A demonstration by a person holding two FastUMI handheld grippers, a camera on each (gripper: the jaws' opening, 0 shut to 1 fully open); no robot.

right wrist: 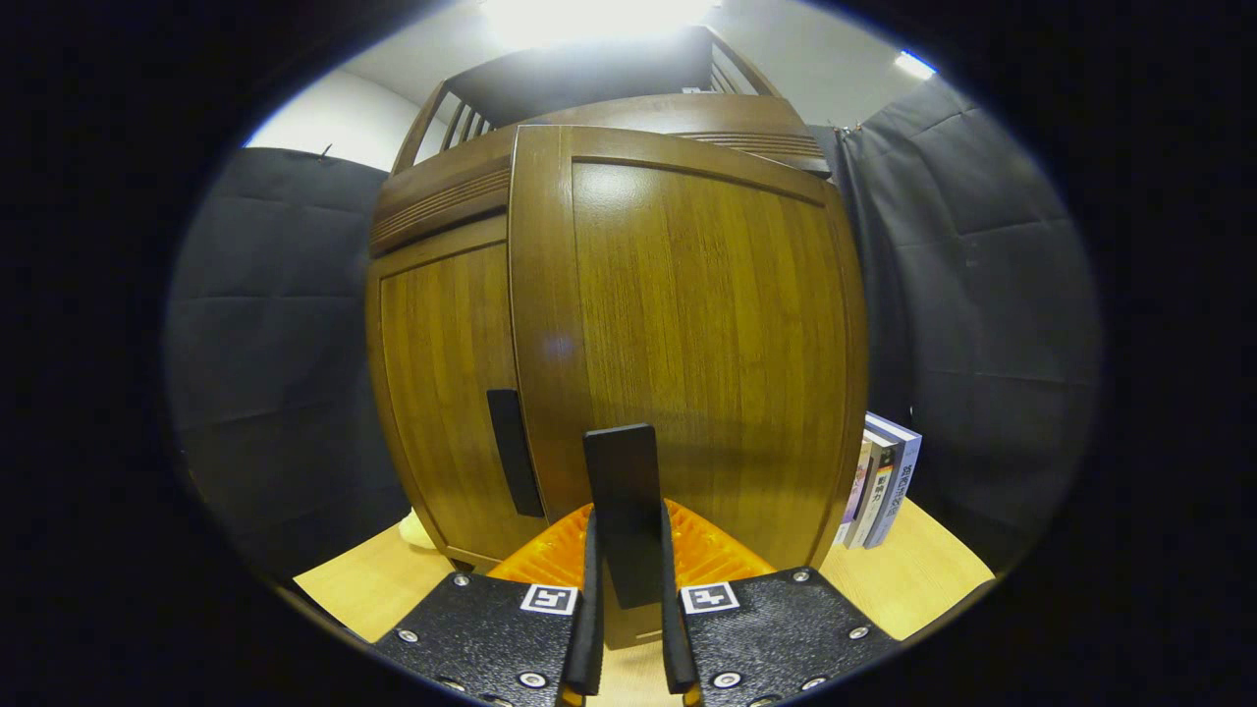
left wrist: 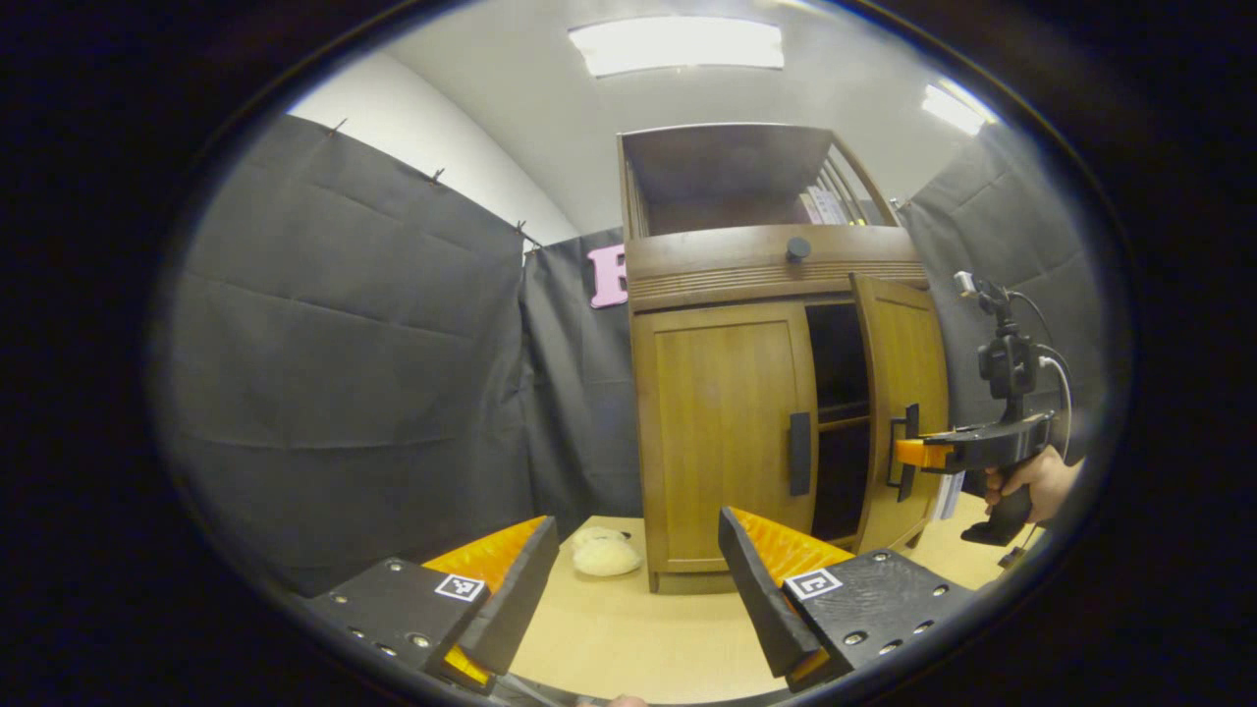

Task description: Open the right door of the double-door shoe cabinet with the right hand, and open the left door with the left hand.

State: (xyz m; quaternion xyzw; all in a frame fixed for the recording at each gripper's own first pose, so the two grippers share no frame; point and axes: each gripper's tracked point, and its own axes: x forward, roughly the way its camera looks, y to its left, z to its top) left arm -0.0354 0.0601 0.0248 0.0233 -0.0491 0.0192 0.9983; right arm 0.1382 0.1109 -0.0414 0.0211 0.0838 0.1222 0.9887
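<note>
A wooden shoe cabinet [left wrist: 727, 265] stands on a light table. Its left door [left wrist: 722, 432] is closed, with a black handle [left wrist: 799, 453] at its inner edge. The right door [left wrist: 903, 393] is swung partly out, showing a dark inside. In the right gripper view that door [right wrist: 697, 344] looms close, and my right gripper [right wrist: 627, 579] is shut on its black handle [right wrist: 623, 491]. The same gripper [left wrist: 918, 454], held by a hand [left wrist: 1031, 481], appears at the right of the left gripper view. My left gripper [left wrist: 636, 579] stands open, short of the cabinet, with nothing between its fingers.
A pale fluffy thing [left wrist: 606, 553] lies on the table [left wrist: 628, 638] by the cabinet's left foot. Several books [right wrist: 879, 481] stand upright against the cabinet's right side. Black cloth walls close in on both sides.
</note>
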